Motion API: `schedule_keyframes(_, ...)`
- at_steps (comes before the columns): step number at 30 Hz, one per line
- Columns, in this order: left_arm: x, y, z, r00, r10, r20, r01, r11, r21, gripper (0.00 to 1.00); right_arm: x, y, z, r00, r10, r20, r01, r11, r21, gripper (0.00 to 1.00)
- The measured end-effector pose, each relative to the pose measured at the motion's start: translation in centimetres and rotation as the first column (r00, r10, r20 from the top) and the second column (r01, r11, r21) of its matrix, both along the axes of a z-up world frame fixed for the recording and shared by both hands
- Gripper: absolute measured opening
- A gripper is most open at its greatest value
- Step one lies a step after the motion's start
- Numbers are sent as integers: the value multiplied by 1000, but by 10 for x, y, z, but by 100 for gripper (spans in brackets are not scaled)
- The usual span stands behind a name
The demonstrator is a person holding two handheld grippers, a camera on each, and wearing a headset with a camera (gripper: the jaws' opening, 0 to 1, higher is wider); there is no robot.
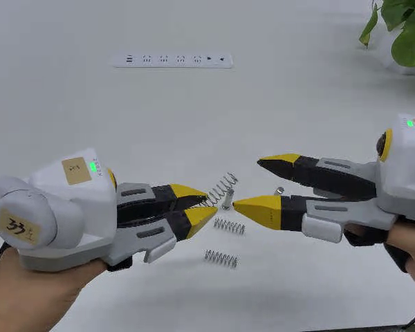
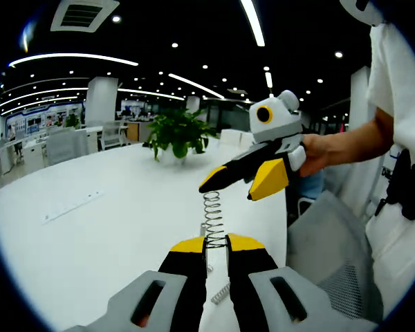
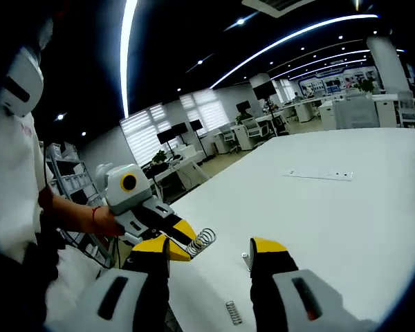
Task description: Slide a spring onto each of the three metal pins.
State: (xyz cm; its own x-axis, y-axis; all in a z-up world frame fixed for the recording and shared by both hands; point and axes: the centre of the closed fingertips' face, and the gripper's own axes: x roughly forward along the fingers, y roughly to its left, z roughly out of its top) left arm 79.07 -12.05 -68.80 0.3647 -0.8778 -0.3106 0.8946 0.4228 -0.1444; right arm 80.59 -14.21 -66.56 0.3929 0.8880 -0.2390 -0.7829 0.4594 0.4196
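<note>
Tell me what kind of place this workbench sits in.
Most likely an open-plan office: a large white table with a power strip, a potted plant, and rows of desks and chairs under ceiling strip lights.

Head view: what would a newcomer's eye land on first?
First, the two yellow-tipped grippers facing each other mid-frame. The left gripper pinches a spring in its fingers, and the right gripper stands open opposite. Just below them a loose spring and a second spring lie on the white table, with a power strip farther back and a plant at top right.
</note>
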Motion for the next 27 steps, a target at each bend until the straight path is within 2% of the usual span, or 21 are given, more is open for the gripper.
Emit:
schedule_keyframes(3,0,-3,5,1000,5,1,-5,1000,-22,10,1,2,3,1000,-8,-4,8,1000,12,38)
schedule_keyframes(5,1,-5,7,1000,5,6,-5,999,-34,10,2,4,8,1000,-15,-25,16,998,53,33)
schedule_keyframes(11,1,-9,14,1000,2,20,0,998,-64,10,1,7,12,998,-15,-53,19,996,87,26)
schedule_keyframes(16,0,-12,16,1000,1,23,0,997,-72,10,0,11,20,996,-10,-83,22,989,148,19)
schedule_keyframes(21,-1,-13,18,1000,-2,22,4,997,-82,10,1,10,20,997,-11,-81,23,989,149,12)
schedule_keyframes(27,-2,-15,19,1000,-7,18,8,996,-84,10,1,9,21,997,-7,-75,18,989,146,12)
